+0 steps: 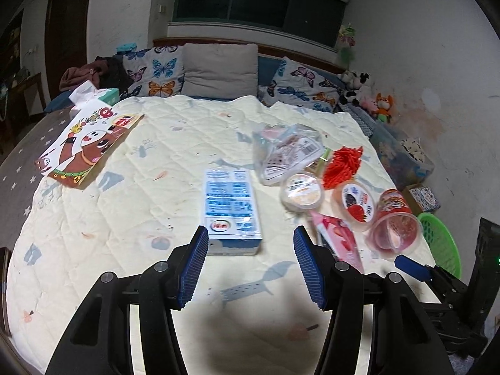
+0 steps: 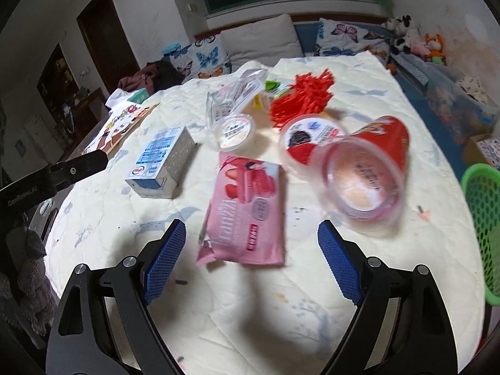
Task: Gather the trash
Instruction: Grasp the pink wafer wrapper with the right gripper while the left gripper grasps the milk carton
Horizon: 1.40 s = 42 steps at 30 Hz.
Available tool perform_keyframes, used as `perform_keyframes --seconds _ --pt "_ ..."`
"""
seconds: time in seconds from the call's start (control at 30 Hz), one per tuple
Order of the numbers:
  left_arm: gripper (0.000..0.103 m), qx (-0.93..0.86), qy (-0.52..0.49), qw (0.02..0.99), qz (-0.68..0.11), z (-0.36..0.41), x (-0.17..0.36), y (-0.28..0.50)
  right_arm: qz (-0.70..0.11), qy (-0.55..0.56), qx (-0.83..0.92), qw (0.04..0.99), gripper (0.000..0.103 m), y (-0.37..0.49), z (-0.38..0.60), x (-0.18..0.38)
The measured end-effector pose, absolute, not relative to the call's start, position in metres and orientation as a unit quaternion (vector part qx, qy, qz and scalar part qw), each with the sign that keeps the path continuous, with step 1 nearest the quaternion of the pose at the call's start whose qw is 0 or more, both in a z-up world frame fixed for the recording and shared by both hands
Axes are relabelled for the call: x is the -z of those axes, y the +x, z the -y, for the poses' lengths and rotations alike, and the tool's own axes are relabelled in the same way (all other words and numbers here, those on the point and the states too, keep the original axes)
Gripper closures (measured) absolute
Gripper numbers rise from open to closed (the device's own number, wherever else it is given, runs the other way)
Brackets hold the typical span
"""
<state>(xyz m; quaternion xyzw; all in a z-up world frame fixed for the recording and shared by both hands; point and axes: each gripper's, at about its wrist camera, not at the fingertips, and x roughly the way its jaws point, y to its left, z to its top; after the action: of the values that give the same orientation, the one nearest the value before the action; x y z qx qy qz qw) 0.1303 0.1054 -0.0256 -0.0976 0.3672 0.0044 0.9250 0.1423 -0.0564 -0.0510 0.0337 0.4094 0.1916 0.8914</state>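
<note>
Right gripper (image 2: 251, 261) view alone shows whole pink packet (image 2: 247, 211).

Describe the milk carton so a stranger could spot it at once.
On the cream quilt, left of the litter pile, lies the milk carton, directly ahead of the open left claw. It is the only blue-and-white rectangular box; its neighbours are round cups and soft wrappers.

A home bedroom is shown. A bed covered by a cream quilt (image 1: 125, 218) fills the centre of the frame. Butterfly-print pillows (image 1: 159, 75) and a grey cushion (image 1: 218, 72) are propped along the headboard at upper centre. Plush toys (image 1: 368, 97) are piled at upper right, a dark window (image 1: 259, 3) is seen above, and a wooden door (image 1: 67, 28) at upper left.
</note>
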Motion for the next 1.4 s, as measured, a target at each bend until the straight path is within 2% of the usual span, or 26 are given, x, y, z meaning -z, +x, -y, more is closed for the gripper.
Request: perform_keyframes --seconds 0.13,0.8,0.87,1.17,1.4 --pt "0.045 -0.015 -0.103 0.922 -0.372 -0.115 0.031 0.136 -0.420 0.021 -0.189 0.888 0.017 0.151 0.044 0.060" --pt "0.042 -0.023 -0.092 0.908 -0.407 -0.139 0.058 0.190 -0.463 -0.013 -0.134 0.876 0.018 0.189 0.014 0.096" --pt "0.035 -0.020 -0.090 0.907 -0.411 -0.139 0.061 0.195 -0.461 -0.021 -0.125 0.878 0.026 0.189 0.013 0.097" --pt "0.032 -0.017 -0.063 0.901 -0.430 -0.128 0.074 0.222 -0.455 -0.010 -0.120 0.882 0.050 0.186 0.028 0.091" --pt "0.028 -0.014 -0.043 0.896 -0.441 -0.115 0.081 0.236 -0.445 0.000 -0.128 0.886 0.051 0.176 0.035 0.082"
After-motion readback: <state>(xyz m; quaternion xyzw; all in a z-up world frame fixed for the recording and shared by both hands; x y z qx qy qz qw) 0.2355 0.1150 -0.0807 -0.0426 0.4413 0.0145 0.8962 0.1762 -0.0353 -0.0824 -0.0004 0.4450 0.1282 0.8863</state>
